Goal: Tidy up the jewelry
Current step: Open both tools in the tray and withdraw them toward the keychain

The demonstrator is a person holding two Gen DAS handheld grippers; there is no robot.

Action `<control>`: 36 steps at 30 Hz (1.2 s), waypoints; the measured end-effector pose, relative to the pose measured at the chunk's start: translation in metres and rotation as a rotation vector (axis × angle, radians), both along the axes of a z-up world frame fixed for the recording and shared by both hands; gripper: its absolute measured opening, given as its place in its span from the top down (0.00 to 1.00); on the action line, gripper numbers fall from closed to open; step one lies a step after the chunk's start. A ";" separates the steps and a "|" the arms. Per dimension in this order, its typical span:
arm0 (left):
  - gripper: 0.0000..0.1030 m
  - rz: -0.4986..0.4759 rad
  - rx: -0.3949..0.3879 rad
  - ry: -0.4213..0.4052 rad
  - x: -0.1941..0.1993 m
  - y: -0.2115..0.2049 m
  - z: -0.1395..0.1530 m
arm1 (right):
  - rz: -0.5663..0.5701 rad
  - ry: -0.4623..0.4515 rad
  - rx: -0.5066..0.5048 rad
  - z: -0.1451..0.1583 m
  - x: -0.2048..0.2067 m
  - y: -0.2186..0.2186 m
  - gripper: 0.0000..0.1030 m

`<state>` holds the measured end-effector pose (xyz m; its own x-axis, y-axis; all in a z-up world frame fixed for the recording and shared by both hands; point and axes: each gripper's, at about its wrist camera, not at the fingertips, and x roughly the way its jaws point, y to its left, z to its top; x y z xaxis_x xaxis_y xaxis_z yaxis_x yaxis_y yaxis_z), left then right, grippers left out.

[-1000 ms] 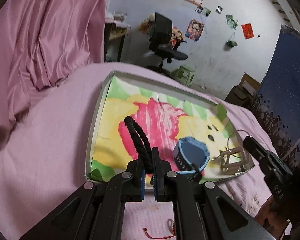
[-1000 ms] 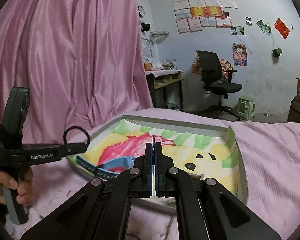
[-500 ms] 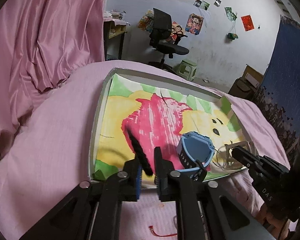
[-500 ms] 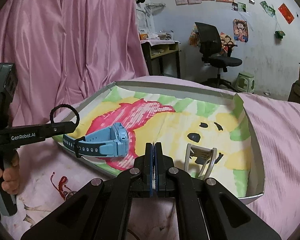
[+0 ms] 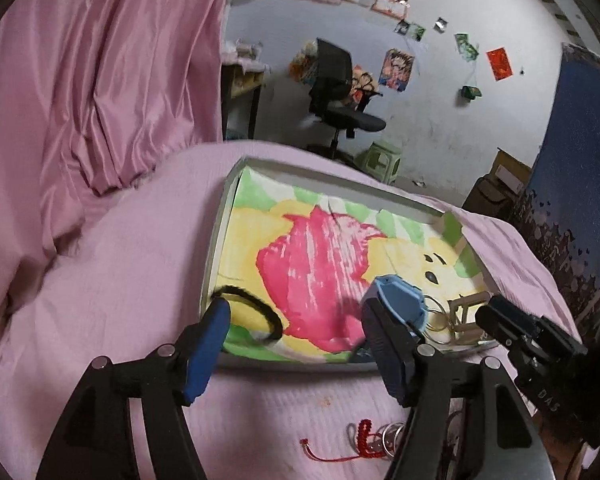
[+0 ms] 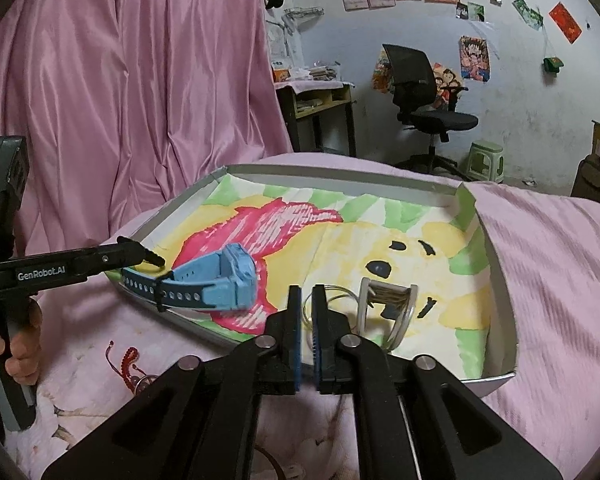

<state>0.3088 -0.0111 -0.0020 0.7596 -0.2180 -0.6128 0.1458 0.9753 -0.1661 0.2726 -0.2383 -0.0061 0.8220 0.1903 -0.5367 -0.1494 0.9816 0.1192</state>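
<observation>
Left gripper [image 5: 296, 320] jaws just spread wide, black hair tie [image 5: 252, 312] released inside tray [image 5: 216, 248]. Right gripper [image 6: 307, 320] jaws just parted slightly, holding nothing.

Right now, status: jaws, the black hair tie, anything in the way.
Left gripper jaws just opened, empty. Right gripper jaws just cracked open, a thin wire ring between them. Black hair tie lies in the tray. Blue watch beside it, apart.

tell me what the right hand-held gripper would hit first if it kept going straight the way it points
Most likely the thin wire ring lying in the tray, right ahead of the right hand-held gripper and its slightly parted jaws. Depth is hard to judge; it could meet the tray's painted lining first.
</observation>
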 end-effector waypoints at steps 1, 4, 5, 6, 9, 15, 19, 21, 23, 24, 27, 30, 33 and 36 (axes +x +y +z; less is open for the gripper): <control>0.36 -0.002 0.015 -0.012 -0.004 -0.003 0.002 | -0.003 -0.011 -0.003 0.002 -0.003 0.000 0.83; 0.28 -0.002 0.035 -0.062 -0.018 -0.006 0.009 | -0.009 -0.046 -0.008 0.009 -0.011 0.000 0.71; 0.25 0.001 0.037 -0.077 -0.022 -0.006 0.011 | -0.013 -0.059 -0.013 0.011 -0.014 0.000 0.71; 0.23 0.007 0.040 -0.100 -0.029 -0.007 0.014 | -0.016 -0.070 -0.016 0.013 -0.017 0.000 0.71; 0.15 0.012 0.033 -0.145 -0.046 -0.006 0.020 | -0.022 -0.112 -0.024 0.022 -0.030 0.000 0.66; 0.03 0.038 0.027 -0.217 -0.077 -0.004 0.027 | -0.039 -0.205 -0.016 0.038 -0.061 -0.003 0.41; 0.00 0.039 -0.001 -0.246 -0.097 -0.002 0.028 | -0.051 -0.243 -0.014 0.044 -0.081 -0.006 0.28; 0.00 0.029 0.008 -0.263 -0.107 -0.005 0.028 | -0.056 -0.260 -0.009 0.046 -0.092 -0.010 0.17; 0.00 0.014 0.019 -0.274 -0.116 -0.008 0.028 | -0.061 -0.274 -0.007 0.048 -0.099 -0.013 0.08; 0.00 0.011 0.023 -0.277 -0.120 -0.009 0.028 | -0.063 -0.281 -0.007 0.048 -0.104 -0.016 0.04; 0.00 -0.004 0.029 -0.280 -0.134 -0.013 0.027 | -0.060 -0.284 -0.009 0.049 -0.113 -0.019 0.03; 0.00 -0.012 0.050 -0.284 -0.147 -0.017 0.025 | -0.060 -0.282 -0.022 0.049 -0.121 -0.022 0.02; 0.00 -0.016 0.056 -0.274 -0.157 -0.019 0.023 | -0.066 -0.275 -0.037 0.049 -0.129 -0.025 0.01; 0.00 -0.029 0.061 -0.252 -0.162 -0.021 0.019 | -0.075 -0.264 -0.048 0.048 -0.140 -0.028 0.01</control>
<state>0.1470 -0.0318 0.0169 0.8839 -0.2106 -0.4176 0.2037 0.9771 -0.0616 0.1322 -0.2667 0.0414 0.9454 0.1028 -0.3094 -0.0955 0.9947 0.0387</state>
